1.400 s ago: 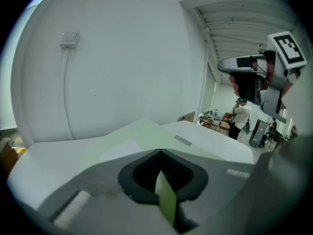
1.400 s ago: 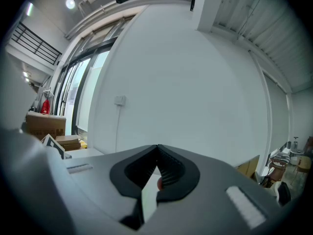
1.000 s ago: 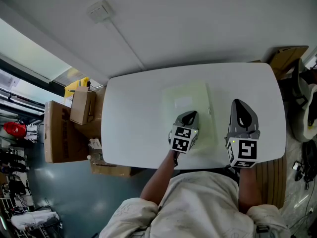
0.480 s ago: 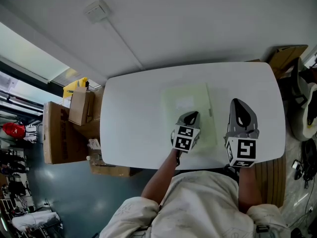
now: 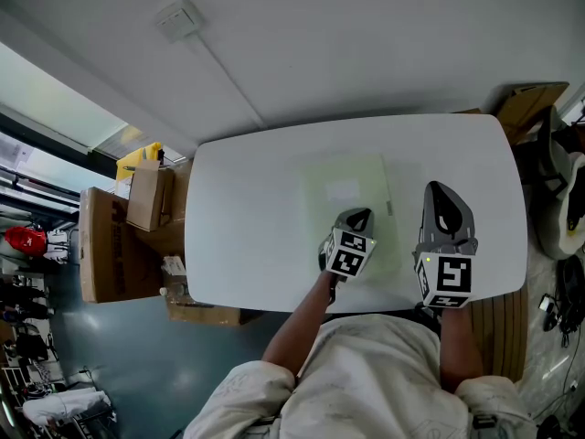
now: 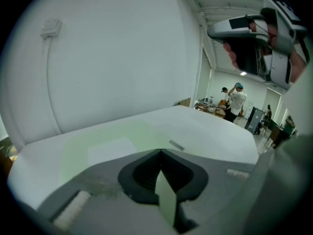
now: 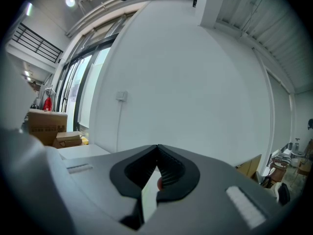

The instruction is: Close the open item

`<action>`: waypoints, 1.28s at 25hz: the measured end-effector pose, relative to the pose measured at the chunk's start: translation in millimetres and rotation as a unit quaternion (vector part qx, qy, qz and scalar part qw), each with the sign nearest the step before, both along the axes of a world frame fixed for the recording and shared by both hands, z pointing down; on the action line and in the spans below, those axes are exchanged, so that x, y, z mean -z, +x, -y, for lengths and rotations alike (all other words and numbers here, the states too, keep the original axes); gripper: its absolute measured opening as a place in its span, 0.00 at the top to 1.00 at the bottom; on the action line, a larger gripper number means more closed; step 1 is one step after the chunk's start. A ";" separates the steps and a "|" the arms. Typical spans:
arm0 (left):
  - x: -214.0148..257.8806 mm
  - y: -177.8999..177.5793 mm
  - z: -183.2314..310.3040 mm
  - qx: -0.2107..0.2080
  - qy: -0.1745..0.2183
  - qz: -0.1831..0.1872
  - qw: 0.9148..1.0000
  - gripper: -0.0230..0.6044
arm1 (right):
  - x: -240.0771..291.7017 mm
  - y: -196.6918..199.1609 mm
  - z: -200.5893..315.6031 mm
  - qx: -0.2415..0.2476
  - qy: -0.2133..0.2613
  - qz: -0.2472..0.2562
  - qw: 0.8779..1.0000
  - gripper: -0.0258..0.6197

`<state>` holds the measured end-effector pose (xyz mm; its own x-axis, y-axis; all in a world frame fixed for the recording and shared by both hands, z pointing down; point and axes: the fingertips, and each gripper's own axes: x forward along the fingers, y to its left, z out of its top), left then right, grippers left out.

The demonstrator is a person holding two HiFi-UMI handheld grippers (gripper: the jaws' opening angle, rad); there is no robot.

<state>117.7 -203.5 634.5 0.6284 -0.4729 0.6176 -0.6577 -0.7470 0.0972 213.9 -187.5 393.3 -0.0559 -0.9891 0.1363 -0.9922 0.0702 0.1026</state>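
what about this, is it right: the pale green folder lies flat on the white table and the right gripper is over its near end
Not quite. The head view shows the left gripper over the near end of the folder, which lies flat on the white table; the right gripper is off to its side.

No legible text, brand name or number appears in any view. The pale label (image 5: 340,188) on the green folder (image 5: 356,174) is too faint to read. Print on the cardboard box (image 5: 102,245) is blurred (the marker cubes (image 5: 447,280) bear square patterns only, no characters).
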 end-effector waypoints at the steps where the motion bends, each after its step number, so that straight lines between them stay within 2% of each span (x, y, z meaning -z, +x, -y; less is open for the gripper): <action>1: -0.7 0.4 -0.5 -0.002 -0.001 0.003 1.000 0.96 | 0.1 -0.1 0.2 0.000 0.000 0.000 1.000 0.96; 5: -4.1 1.9 -1.7 -0.010 -0.008 0.015 1.000 0.96 | -1.3 -1.2 1.4 0.002 -0.001 0.001 1.000 0.96; 10: -13.9 6.1 -8.4 -0.048 -0.014 0.049 0.998 0.96 | -4.7 -3.1 2.0 0.003 -0.005 0.000 1.000 0.96; 16: -18.0 8.4 -13.6 -0.070 0.002 0.080 0.994 0.96 | -5.8 -7.3 1.3 0.007 -0.006 0.001 1.000 0.96; 20: -13.0 8.6 -13.8 -0.065 0.016 0.069 0.995 0.96 | -16.6 -7.2 0.1 0.009 -0.016 -0.002 1.000 0.96; 26: 2.2 3.8 -7.3 -0.033 0.027 0.032 0.999 0.96 | -41.0 -14.8 4.5 0.025 -0.040 0.003 0.999 0.96; 32: 9.8 -9.7 -1.5 -0.008 0.038 0.033 0.999 0.96 | -73.5 -20.5 9.7 0.036 -0.077 0.005 0.996 0.96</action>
<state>108.1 -201.9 624.7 0.5954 -0.5101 0.6207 -0.6487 -0.7610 -0.0032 193.4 -197.2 466.8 -0.1280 -0.9500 0.2849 -0.9849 0.1554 0.0757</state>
